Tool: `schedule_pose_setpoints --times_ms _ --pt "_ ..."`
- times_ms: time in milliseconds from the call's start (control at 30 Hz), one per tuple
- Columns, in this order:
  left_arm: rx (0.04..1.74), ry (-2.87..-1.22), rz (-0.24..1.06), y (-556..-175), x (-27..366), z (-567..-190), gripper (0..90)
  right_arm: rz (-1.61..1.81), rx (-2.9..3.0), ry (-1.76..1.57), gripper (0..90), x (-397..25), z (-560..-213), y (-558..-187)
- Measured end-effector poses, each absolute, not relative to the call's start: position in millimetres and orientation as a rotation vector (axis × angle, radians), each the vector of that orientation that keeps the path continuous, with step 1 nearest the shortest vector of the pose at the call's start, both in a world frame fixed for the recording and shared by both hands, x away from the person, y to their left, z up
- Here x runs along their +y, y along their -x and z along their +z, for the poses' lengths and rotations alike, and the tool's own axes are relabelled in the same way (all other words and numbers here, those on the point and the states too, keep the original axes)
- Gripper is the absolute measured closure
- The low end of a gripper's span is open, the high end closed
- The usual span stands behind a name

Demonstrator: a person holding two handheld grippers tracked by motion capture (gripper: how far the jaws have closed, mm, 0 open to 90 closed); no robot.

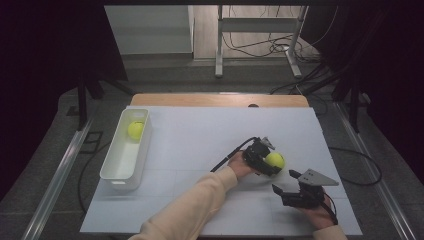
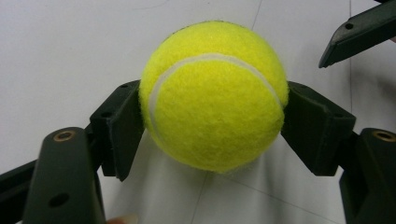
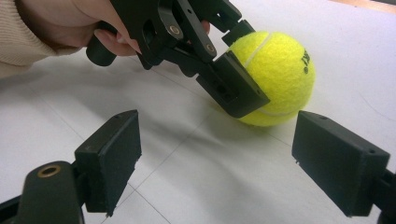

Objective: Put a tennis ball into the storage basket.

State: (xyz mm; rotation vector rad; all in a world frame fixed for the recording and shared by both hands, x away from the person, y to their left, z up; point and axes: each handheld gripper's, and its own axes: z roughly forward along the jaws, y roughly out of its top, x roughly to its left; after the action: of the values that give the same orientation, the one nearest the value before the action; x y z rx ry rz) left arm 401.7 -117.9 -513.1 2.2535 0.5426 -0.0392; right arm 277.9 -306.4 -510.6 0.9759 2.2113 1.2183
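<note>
Dim workroom, white-topped table (image 1: 200, 150) under the overhead camera, dark floor and trailing cables beyond. Far off to the left of both grippers, near the table's left edge: long white plastic bin (image 1: 111, 165), one fuzzy yellow tennis ball (image 1: 135, 130) already lying at its far end. Near the right side of the table, left gripper (image 1: 272, 161) closed on a second yellow felt tennis ball with a white seam (image 2: 212, 95), one black jaw pressed to each flank of it, ball low over the white surface or resting on it, hard to tell which. Just to the right and nearer the person, right gripper (image 1: 286, 181) idle with jaws spread wide and nothing between them, pointed toward the held ball from close by but not touching it. Cream sleeve (image 1: 190, 205) reaching across from the bottom edge to the left gripper. Judged from the layout: one ball binned, second ball grasped, not yet carried. Left to do, most likely: lift, long carry leftward across the table, release into the bin beside the first ball.
</note>
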Motion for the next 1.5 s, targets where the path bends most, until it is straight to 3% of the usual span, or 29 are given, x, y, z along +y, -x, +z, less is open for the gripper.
schedule_pose_setpoints --times_ms 1500 --pt "0.564 -2.126 0.025 -380 -50 -477 26.2 1.206 2.219 -0.975 16.5 -306 -511 -278"
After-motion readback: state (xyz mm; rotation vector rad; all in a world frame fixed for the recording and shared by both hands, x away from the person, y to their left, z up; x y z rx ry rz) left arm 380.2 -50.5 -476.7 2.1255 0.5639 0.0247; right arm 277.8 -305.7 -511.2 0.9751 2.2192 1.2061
